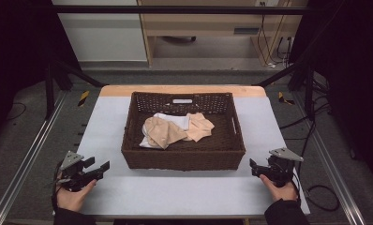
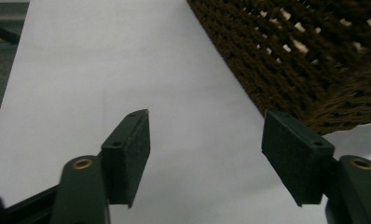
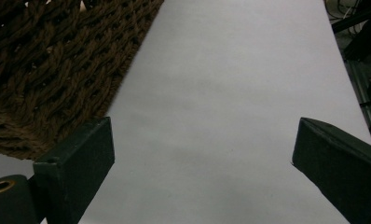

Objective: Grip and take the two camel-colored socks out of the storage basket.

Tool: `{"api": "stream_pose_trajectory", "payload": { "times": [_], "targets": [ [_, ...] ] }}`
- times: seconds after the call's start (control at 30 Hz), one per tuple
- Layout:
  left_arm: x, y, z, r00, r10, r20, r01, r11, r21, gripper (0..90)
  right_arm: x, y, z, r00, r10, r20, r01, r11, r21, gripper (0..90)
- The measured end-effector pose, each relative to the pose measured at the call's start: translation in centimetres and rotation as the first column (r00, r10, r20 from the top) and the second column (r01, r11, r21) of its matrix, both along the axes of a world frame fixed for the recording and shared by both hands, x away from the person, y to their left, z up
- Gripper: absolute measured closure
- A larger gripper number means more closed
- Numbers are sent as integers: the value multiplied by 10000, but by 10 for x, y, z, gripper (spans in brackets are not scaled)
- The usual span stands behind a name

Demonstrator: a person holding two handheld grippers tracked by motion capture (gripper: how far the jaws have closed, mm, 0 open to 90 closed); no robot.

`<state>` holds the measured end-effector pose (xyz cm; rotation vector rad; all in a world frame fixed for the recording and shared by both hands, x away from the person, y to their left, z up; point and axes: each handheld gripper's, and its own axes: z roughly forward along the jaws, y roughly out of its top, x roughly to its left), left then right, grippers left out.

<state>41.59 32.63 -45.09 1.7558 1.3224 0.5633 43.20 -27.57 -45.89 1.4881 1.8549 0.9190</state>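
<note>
White-covered table (image 1: 184, 187) bears a wicker basket (image 1: 182, 157); grey floor (image 1: 30, 112) around.

Grey carpet floor (image 1: 30, 110) around the counter (image 1: 175, 187), black frame bars (image 1: 175, 9) overhead. Light wood cabinet (image 1: 198, 21) and white wall panel (image 1: 100, 33) behind; cables (image 1: 269, 42) at right, dim light

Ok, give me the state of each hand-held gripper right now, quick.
Left hand-held gripper: open, nothing between its jaws, beside the basket.
Right hand-held gripper: open, nothing between its jaws, over the white table cover.
</note>
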Motion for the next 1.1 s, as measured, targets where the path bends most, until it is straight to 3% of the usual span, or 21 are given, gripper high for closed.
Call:
{"api": "stream_pose_trajectory", "payload": {
  "times": [0.13, 0.23, 0.47, 0.7, 0.87, 1.1],
  "targets": [
    [-1, -1, 7, 9998, -38, 182, 39, 10000, -7, 365, 1, -2, 0, 10000, -86, 40, 85, 9999, 111, 48],
    [2, -2, 15, 9996, 47, 280, -40, 9997, -233, 384, 1, -2, 1, 9997, -108, 224, 107, 9999, 48, 42],
    [11, -9, 36, 9972, -110, 733, 124, 9997, -191, 403, 1, -4, 3, 9983, -232, 538, 228, 9997, 78, 35],
    [20, -25, 70, 9904, -286, 1356, 332, 9990, -315, 402, -1, -4, 4, 9979, -72, 641, 64, 9999, 138, 37],
    [27, -38, 85, 9876, -434, 1508, 496, 9981, -375, 397, -1, -4, 3, 9980, -84, 632, 77, 9999, 111, 38],
    [40, -54, 95, 9862, -540, 1563, 623, 9969, -486, 392, -1, -5, 3, 9980, -77, 627, 68, 9999, 150, 41]
  ]
}}
